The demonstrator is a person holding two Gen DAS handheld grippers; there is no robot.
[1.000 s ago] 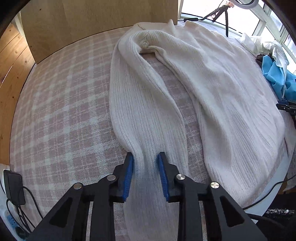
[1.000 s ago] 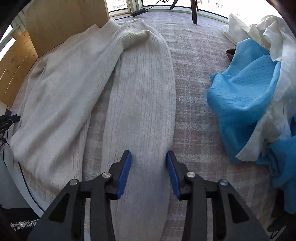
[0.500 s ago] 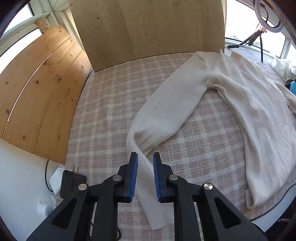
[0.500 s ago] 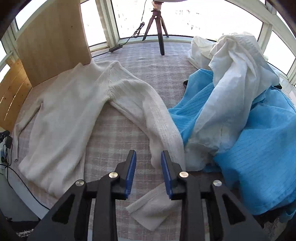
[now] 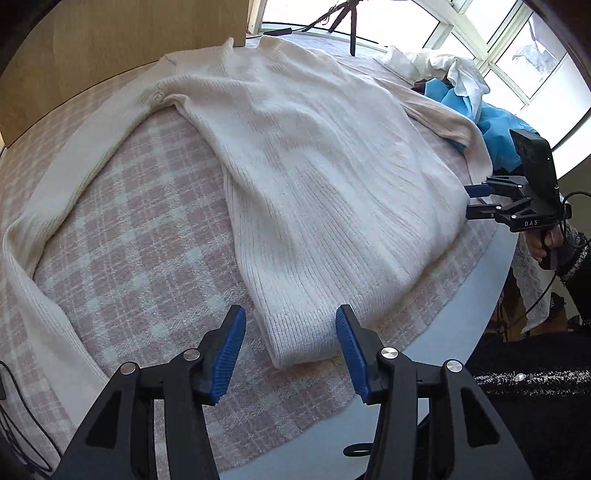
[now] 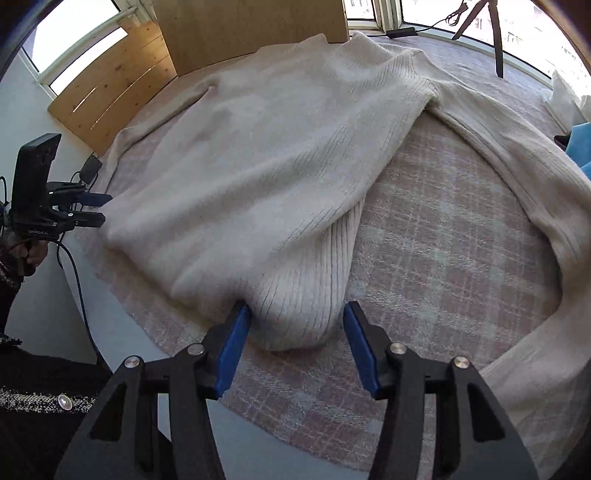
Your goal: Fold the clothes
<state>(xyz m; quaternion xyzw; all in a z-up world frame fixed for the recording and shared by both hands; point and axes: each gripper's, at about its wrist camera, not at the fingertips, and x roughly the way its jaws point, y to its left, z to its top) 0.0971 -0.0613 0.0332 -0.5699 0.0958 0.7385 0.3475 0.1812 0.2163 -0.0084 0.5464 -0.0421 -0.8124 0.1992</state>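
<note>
A cream ribbed sweater [image 5: 314, 158] lies spread flat on the plaid-covered table [image 5: 147, 229], both sleeves pulled out to the sides. My left gripper [image 5: 290, 332] is open, and the hem's left corner [image 5: 299, 332] lies between its blue pads. My right gripper [image 6: 295, 325] is open too, around the hem's right corner [image 6: 299, 317]. Each gripper shows in the other's view, low at the sweater's edge: the right gripper [image 5: 474, 202] and the left gripper [image 6: 94, 208]. One sleeve [image 5: 55, 184] trails left and the other sleeve [image 6: 535, 177] curves right.
A pile of blue and white clothes [image 5: 476, 99] sits at the far right of the table. A tripod [image 5: 351, 22] stands by the windows. Wooden boards [image 6: 110, 85] lean at the left. Cables [image 6: 74, 266] hang off the table's near edge [image 6: 155, 332]. A person's dark sleeve [image 5: 532, 376] is close.
Both grippers let go of the sleeves they had drawn outward and came back to the hem corners. Their jaws went from nearly shut to wide open.
</note>
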